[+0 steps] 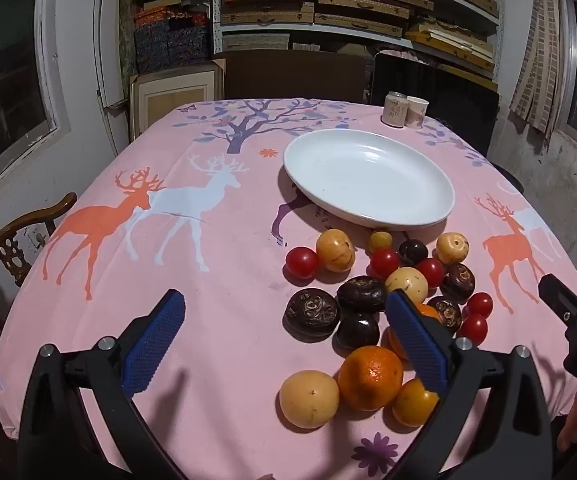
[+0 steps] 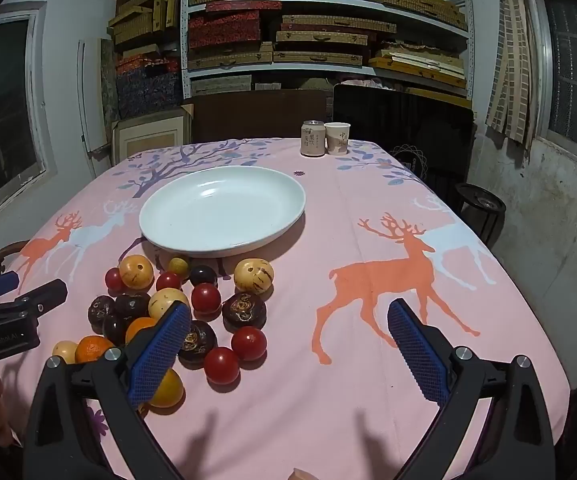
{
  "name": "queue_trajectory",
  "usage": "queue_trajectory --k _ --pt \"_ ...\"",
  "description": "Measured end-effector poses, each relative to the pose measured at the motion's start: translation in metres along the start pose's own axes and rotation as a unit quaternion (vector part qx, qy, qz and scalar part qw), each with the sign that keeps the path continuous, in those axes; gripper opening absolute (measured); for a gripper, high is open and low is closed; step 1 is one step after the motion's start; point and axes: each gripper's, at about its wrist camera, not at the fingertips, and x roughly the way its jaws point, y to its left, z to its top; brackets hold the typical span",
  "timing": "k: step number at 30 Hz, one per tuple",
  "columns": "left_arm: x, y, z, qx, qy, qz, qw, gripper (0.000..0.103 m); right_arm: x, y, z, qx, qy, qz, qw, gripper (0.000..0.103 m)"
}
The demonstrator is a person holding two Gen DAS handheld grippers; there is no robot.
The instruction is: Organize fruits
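1. Both grippers, left gripper (image 1: 284, 344) and right gripper (image 2: 288, 350), are wide open and hold nothing.
2. The fruit (image 1: 372, 296) lies just ahead of them, before the empty plate (image 1: 368, 178).
3. Pick an outer tomato (image 2: 221, 365) first; squeeze softly.

Dim indoor light from overhead; soft glare on white plate (image 1: 368, 178), short shadows under fruits (image 1: 368, 300). Strong fisheye bend & dark vignette at edges. Centre sharp, no blur.
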Motion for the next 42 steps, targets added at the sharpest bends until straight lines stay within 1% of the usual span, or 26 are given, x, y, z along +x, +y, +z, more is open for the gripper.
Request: queue_trajectory --k 17,18,42 --pt "0.0055 0.0025 -0.0054 0.004 0.004 0.006 1.0 0.099 0.0004 -0.0007 -0.0011 0.005 0.0 0.005 1.0 0.099" --pt "-0.0003 -0.0005 -0.0013 0.006 0.005 0.008 0.9999 0.099 0.0006 -0.0007 -0.0013 0.005 0.001 0.004 1.0 0.099" --pt "-0.0009 -0.0013 -0.0014 0.009 0.003 0.013 0.9999 0.099 0.0017 -0.0005 -0.0027 0.005 0.002 0.007 1.0 0.099"
